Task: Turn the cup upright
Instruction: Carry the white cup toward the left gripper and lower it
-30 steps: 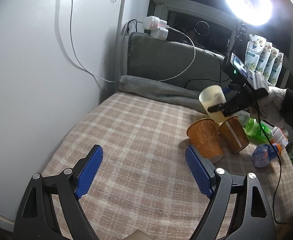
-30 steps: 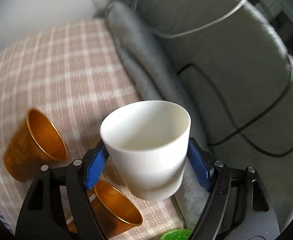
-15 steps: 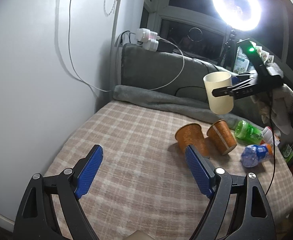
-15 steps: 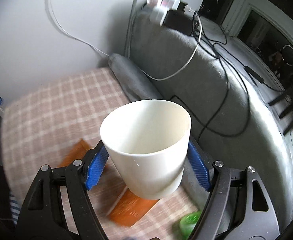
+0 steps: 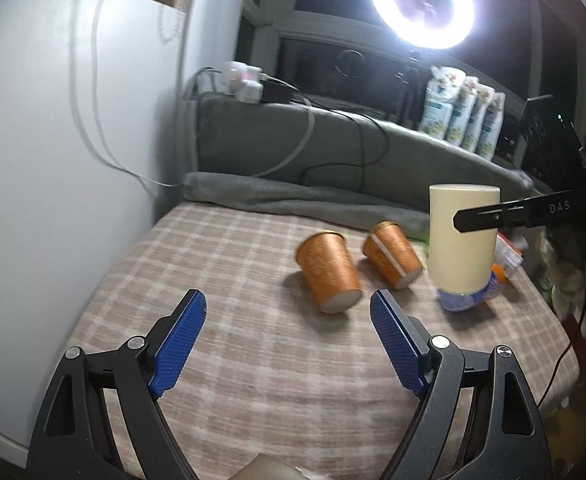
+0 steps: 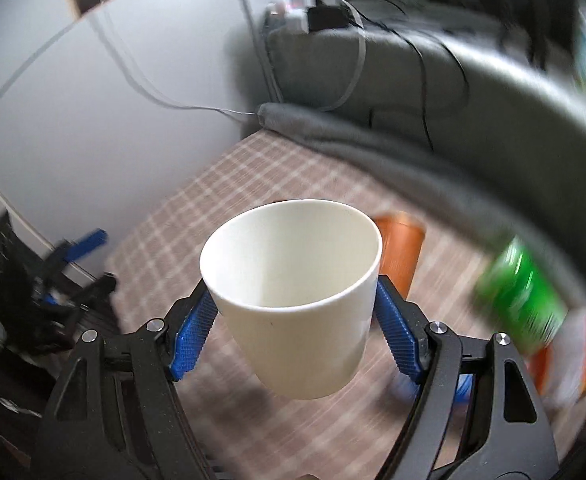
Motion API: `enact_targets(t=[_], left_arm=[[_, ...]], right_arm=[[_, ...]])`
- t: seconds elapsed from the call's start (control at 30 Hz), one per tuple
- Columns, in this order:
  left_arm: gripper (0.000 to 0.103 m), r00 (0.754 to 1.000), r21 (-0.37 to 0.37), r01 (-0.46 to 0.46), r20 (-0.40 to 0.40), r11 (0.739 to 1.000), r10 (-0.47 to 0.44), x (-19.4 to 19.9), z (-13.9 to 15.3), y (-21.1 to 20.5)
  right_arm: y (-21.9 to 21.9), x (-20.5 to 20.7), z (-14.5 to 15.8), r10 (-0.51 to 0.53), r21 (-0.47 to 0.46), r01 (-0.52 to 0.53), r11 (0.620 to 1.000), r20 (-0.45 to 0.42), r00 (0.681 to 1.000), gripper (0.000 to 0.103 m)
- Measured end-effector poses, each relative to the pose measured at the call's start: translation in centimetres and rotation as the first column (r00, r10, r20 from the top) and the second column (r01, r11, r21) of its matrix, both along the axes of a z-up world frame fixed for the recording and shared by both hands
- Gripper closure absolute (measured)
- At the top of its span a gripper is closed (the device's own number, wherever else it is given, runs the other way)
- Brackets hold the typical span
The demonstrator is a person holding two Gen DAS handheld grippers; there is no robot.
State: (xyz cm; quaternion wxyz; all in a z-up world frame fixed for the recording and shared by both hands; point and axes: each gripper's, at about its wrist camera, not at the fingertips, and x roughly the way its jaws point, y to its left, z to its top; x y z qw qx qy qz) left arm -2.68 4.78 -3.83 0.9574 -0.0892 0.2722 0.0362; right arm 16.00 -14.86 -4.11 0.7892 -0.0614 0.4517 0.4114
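My right gripper [image 6: 295, 312] is shut on a cream cup [image 6: 293, 292], held upright with its mouth up, in the air above the checked bed cover [image 6: 221, 184]. In the left wrist view the cream cup [image 5: 461, 236] hangs at the right, above the cover, with the right gripper's black finger [image 5: 505, 216] across it. My left gripper [image 5: 285, 340] is open and empty, low over the near part of the cover [image 5: 233, 256]. Two orange cups [image 5: 329, 272] [image 5: 393, 254] lie on their sides ahead of it.
A grey rolled blanket [image 5: 293, 196] and grey headboard [image 5: 333, 144] run along the back. A green bottle [image 6: 521, 300], a blue bottle [image 5: 465, 298] and small packets lie at the right. A white wall [image 5: 73, 160] stands at the left. A ring light [image 5: 421, 0] shines above.
My right gripper has turned and lowered the cream cup toward the cover, to the right of the orange cups. My left gripper has shifted its view slightly; it stays open.
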Motion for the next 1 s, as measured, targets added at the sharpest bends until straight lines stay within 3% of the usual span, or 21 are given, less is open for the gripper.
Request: enact_targets(t=[0.2, 0.4, 0.5, 0.73, 0.87, 1.0], left_arm=[[0.019, 0.988, -0.103, 0.140, -0.052, 0.985, -0.146, 0.8, -0.4, -1.6], [0.019, 0.972, -0.175, 0.195, -0.095, 0.965, -0.213, 1.6, -1.1, -2.7], [0.019, 0.969, -0.182, 0.203, -0.105, 0.962, -0.224, 1.7, -1.4, -3.0], [0.019, 0.963, -0.192, 0.207, -0.132, 0.959, -0.235, 2.6, -1.8, -3.3], [0.019, 0.954, -0.208, 0.226, -0.152, 0.952, -0.259, 3.4, -2.1, -3.8], [0.019, 0.930, -0.286, 0.265, -0.178, 0.921, -0.323, 4.9, -2.5, -4.6]], right_arm=[[-2.6, -1.1, -5.4, -0.068, 0.087, 0.097, 0.991, -0.291, 0.954, 0.024], [-3.0, -1.0, -10.1, -0.121, 0.042, 0.151, 0.988, -0.414, 0.902, 0.024], [-3.0, -0.2, -10.5, -0.135, 0.058, 0.177, 0.983, -0.429, 0.893, 0.024], [-3.4, 1.2, -10.8, -0.161, 0.061, 0.200, 0.978, -0.394, 0.905, 0.024], [-4.4, 1.0, -9.7, -0.165, 0.099, 0.213, 0.972, -0.362, 0.918, 0.017], [-6.9, -0.4, -7.7, -0.197, 0.142, 0.250, 0.958, -0.311, 0.930, 0.017]])
